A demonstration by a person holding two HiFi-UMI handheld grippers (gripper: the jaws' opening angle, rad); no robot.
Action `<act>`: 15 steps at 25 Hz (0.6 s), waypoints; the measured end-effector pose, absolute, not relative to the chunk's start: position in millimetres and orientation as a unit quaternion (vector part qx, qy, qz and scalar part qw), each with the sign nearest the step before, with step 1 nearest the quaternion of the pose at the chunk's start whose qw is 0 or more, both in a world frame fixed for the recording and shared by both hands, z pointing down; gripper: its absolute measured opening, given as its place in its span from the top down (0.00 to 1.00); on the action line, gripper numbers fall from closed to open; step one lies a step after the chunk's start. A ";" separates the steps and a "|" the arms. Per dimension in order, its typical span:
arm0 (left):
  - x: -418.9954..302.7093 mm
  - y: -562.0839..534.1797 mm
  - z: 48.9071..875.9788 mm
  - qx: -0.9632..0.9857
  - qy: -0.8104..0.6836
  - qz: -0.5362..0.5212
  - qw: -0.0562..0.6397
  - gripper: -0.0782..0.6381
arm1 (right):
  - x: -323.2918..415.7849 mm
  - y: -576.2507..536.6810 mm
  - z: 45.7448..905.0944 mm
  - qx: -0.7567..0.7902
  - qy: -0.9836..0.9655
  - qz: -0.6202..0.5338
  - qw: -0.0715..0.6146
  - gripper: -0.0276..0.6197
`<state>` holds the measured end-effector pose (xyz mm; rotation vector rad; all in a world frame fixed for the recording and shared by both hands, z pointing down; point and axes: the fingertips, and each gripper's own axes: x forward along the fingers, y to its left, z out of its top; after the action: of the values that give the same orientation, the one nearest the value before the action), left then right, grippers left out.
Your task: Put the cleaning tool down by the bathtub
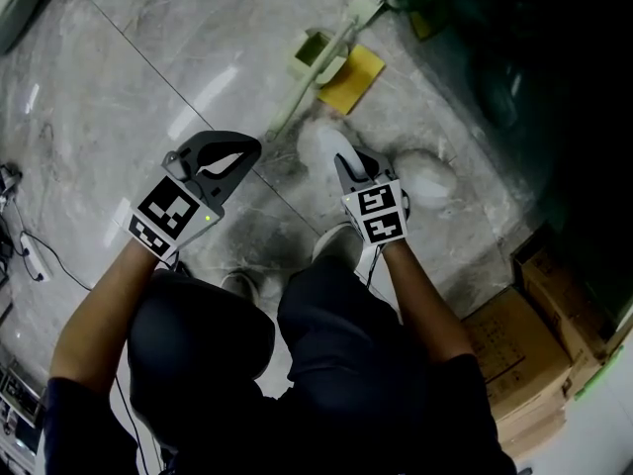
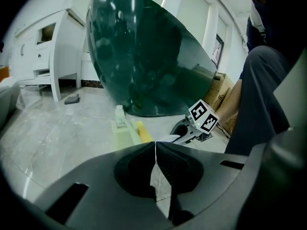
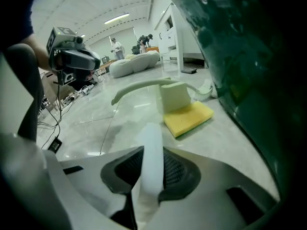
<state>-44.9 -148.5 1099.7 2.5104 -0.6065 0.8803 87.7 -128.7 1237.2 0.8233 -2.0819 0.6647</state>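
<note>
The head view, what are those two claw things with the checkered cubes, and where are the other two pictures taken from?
There is no robot here. A crouching person holds a hand tool with two jaws in each hand. The head view looks down from a camera on the person's head. The other two pictures come from cameras riding on each tool.

The dark left gripper has its jaws shut on nothing. The white right gripper has its jaws shut on a white strip; I cannot tell what it is.

On the grey stone floor a long-handled sponge lies beside the dark green bathtub. Neither gripper holds it.
</note>
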 end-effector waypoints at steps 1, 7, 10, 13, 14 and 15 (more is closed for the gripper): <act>-45.9 -149.1 1101.2 0.901 -0.217 0.316 0.204 0.85 | 87.3 -127.1 1239.7 0.323 -0.820 0.257 0.397 0.82; -56.4 -151.2 1109.1 0.899 -0.219 0.318 0.205 0.85 | 80.4 -121.9 1250.3 0.315 -0.826 0.214 0.416 0.82; -57.5 -150.3 1111.8 0.899 -0.218 0.319 0.206 0.85 | 78.3 -120.8 1250.1 0.311 -0.828 0.195 0.423 0.82; -55.6 -152.3 1111.0 0.901 -0.218 0.316 0.204 0.85 | 79.2 -120.8 1248.8 0.307 -0.829 0.174 0.433 0.82; -55.0 -152.7 1110.8 0.901 -0.218 0.315 0.203 0.85 | 79.5 -120.5 1248.7 0.308 -0.830 0.171 0.433 0.82; -54.5 -152.6 1110.7 0.901 -0.218 0.314 0.204 0.85 | 79.5 -120.1 1248.6 0.309 -0.830 0.169 0.434 0.82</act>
<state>-54.5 -152.6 1110.7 2.5144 -0.6090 0.8758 79.5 -120.1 1248.6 0.7685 -2.0666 0.4205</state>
